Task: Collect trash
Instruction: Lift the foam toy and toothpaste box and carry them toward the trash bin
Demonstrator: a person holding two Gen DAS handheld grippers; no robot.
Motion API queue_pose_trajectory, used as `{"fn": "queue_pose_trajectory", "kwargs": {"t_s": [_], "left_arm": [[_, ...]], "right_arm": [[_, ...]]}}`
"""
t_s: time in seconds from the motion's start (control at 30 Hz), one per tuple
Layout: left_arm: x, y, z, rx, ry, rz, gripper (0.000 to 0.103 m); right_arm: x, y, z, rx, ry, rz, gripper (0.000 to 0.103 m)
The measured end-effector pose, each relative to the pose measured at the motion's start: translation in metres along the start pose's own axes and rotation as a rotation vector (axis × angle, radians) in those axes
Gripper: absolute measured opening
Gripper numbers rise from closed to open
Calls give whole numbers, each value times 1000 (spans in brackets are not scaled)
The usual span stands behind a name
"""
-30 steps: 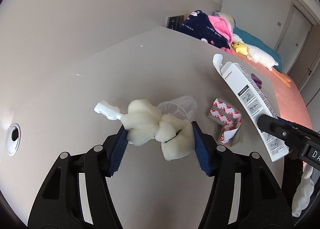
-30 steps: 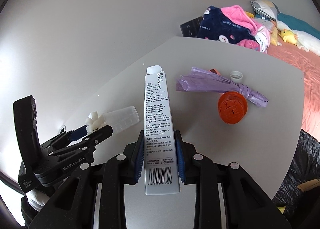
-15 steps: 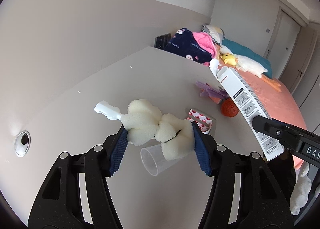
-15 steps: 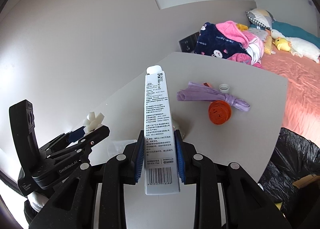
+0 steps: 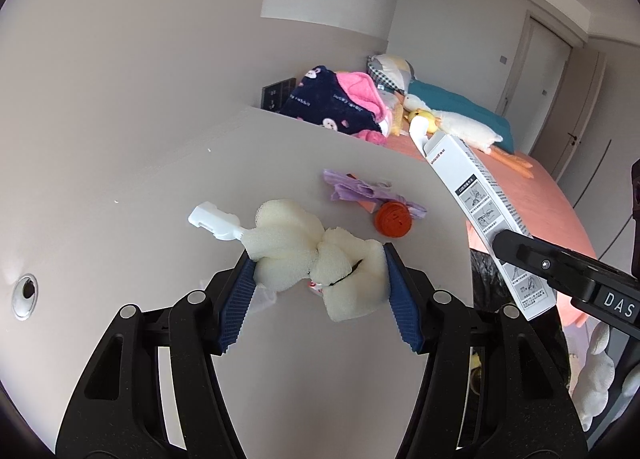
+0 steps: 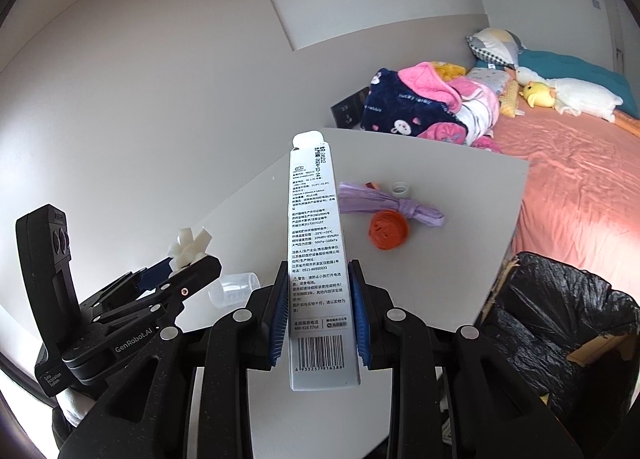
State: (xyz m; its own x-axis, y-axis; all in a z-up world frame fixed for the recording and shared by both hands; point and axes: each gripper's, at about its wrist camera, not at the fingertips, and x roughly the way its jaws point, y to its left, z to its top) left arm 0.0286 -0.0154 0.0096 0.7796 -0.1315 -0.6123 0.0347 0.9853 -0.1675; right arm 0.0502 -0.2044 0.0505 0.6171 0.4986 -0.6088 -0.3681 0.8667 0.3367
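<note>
Your left gripper [image 5: 320, 287] has its blue pads pressed into both sides of a lumpy white foam sponge [image 5: 316, 255], so its jaws stand only as far apart as the squeezed foam allows; a white plastic handle [image 5: 214, 221] sticks out of the sponge ahead and to the left of the pads. Your right gripper [image 6: 318, 309] is clamped narrowly on a long white carton [image 6: 314, 259] printed with text and a barcode, gripping it near its lower end so that most of the carton reaches forward past the fingertips, its end flap open. Both items are held above the grey table [image 6: 460, 259]. Ahead of your right gripper, just right of the carton, a knotted purple plastic bag [image 6: 384, 205] lies on the table touching an orange round lid [image 6: 389, 235], with a small white bottle cap [image 6: 400, 189] just beyond them. A clear plastic cup [image 6: 236, 289] lies on its side between your two grippers. Low to the right of your right gripper, beside the table edge, stands a bin lined with a black bag [image 6: 560, 319]. Far ahead, a bed [image 6: 580, 179] carries a heap of blankets [image 6: 424, 105].
</note>
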Motion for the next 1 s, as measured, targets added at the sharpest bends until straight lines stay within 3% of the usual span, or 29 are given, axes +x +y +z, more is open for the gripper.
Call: {"fn": "queue_pose_trajectory", "kwargs": {"t_s": [1.0], "left_arm": [[13, -118, -2, 157, 46, -192, 60]], "right_arm": [[-78, -81, -19, 118, -101, -142, 30]]}}
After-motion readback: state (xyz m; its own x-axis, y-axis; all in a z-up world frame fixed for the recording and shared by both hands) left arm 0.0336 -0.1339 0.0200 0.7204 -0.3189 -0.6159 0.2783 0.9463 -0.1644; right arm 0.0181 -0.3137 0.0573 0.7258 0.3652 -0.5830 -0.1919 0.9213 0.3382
